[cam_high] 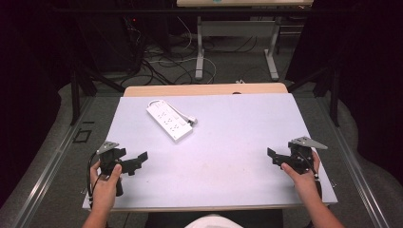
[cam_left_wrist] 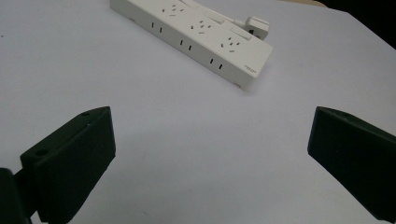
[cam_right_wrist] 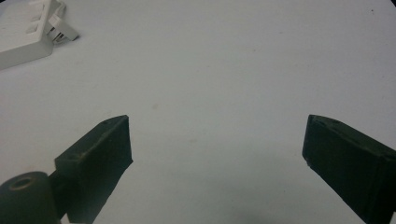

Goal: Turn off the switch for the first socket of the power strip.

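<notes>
A white power strip (cam_high: pixel 168 119) lies diagonally on the white table top (cam_high: pixel 223 142), in the far left part. Its white plug (cam_high: pixel 191 120) rests beside it on a short cord. The strip (cam_left_wrist: pixel 196 32) lies ahead of my left gripper (cam_left_wrist: pixel 210 154), whose jaws stand wide apart with nothing between them. My left gripper (cam_high: pixel 135 161) hovers at the table's near left, held in a hand. At the near right my right gripper (cam_high: pixel 275 156) is held open and empty. In the right gripper view the strip's end (cam_right_wrist: pixel 23 32) and plug (cam_right_wrist: pixel 60 25) sit at top left, far from my right gripper (cam_right_wrist: pixel 217 149).
Beyond the far edge stands another table on metal legs (cam_high: pixel 199 47), with cables (cam_high: pixel 161 66) strewn on the floor. Dark curtains close in both sides. A metal rail (cam_high: pixel 52 161) runs along the floor on the left.
</notes>
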Tool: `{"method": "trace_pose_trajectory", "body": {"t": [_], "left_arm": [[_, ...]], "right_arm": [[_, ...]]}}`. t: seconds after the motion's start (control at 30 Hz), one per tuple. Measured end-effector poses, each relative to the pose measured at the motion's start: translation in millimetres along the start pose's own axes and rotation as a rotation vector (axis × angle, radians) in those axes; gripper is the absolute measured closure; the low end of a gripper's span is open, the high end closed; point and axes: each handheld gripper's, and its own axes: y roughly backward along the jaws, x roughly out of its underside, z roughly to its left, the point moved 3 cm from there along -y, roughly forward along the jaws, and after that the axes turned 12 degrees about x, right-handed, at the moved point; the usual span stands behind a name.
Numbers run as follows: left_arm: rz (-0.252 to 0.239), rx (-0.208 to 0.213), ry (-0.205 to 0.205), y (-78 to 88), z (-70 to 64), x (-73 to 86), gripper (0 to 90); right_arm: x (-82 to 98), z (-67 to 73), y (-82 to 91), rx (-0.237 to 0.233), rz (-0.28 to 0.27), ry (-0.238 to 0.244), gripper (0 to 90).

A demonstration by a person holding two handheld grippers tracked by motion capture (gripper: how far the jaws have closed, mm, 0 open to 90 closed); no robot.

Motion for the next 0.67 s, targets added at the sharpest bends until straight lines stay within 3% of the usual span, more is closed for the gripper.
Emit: {"method": "trace_pose_trajectory", "body": {"t": [0.27, 0.63, 0.67], "left_arm": [[0.05, -0.027, -0.052, -5.5, 4.9, 9.1, 0.7], [0.051, -0.02, -0.044, -8.5, 3.9, 11.4, 0.7], [0.067, -0.014, -0.044, -7.5, 3.9, 10.9, 0.7]], "right_arm": [[-0.2, -0.2, 0.4, 0.002, 0.003, 0.003, 7.6], [-0.4, -1.1, 1.3, 0.008, 0.008, 0.006, 7.6], [-0.3, -1.2, 0.8, 0.005, 0.001, 0.005, 7.7]]}}
